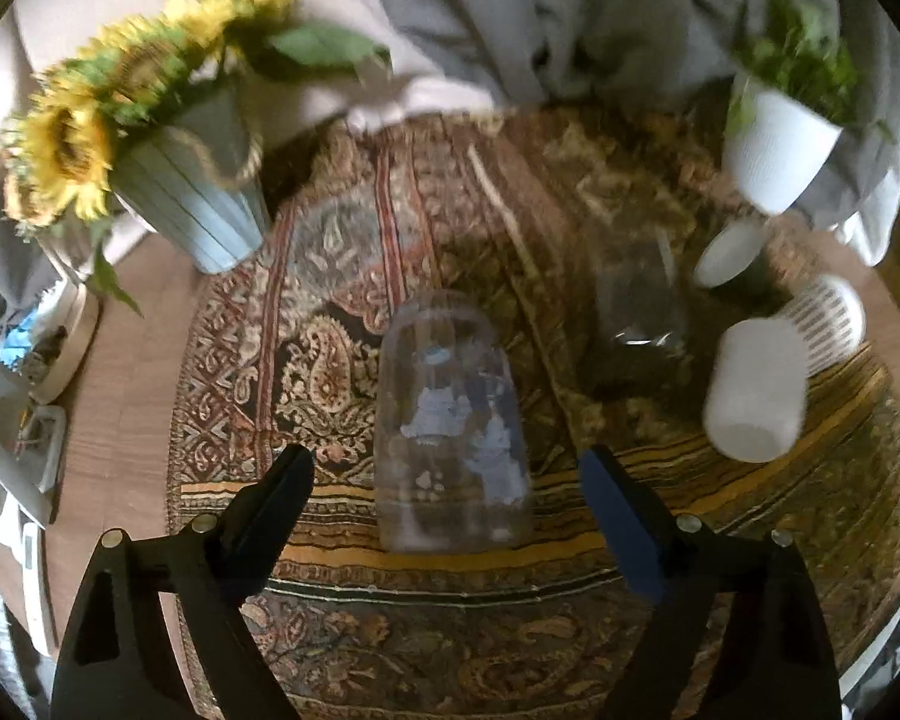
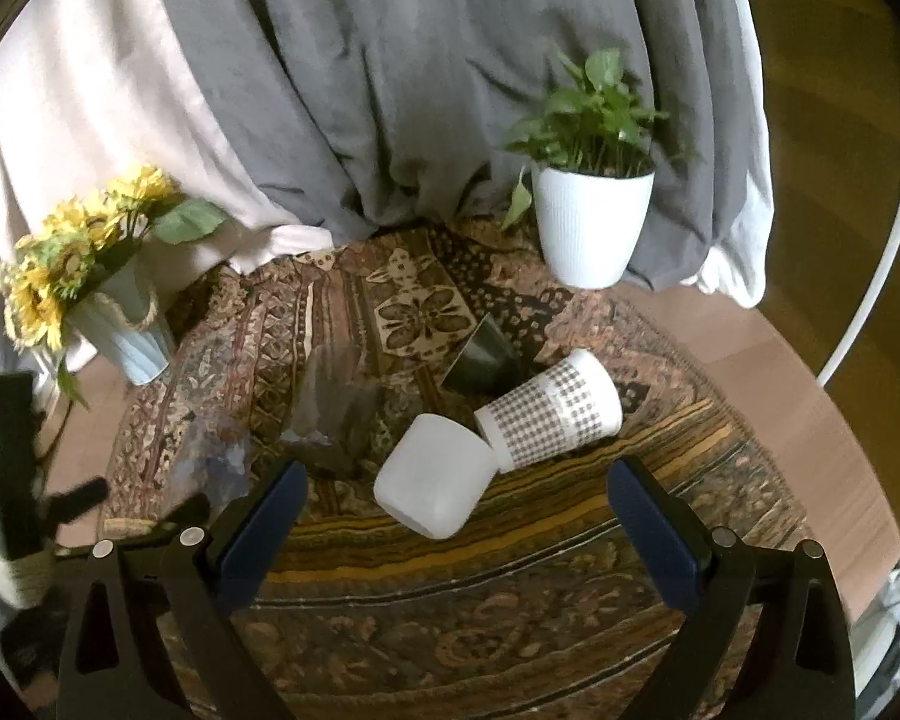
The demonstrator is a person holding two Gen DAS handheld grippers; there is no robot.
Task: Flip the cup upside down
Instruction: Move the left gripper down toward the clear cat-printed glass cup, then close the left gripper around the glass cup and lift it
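A clear plastic cup with blue print [image 1: 450,420] stands upside down on the patterned cloth [image 1: 390,600], between and just beyond the fingers of my open left gripper [image 1: 447,480]; nothing is held. It shows faintly in the right wrist view [image 2: 216,456]. A white plastic cup [image 2: 429,474] lies on its side just ahead of my open, empty right gripper [image 2: 450,492]. A checked white cup [image 2: 549,414] lies on its side behind it, touching it. A dark cup [image 2: 480,357] lies tipped further back. A second clear cup [image 2: 336,408] stands to the left.
A vase of sunflowers [image 2: 90,294] stands at the back left and a white potted plant [image 2: 594,222] at the back right. Grey and beige drapes [image 2: 390,90] hang behind. The round wooden table's [image 2: 780,396] edge curves at the right.
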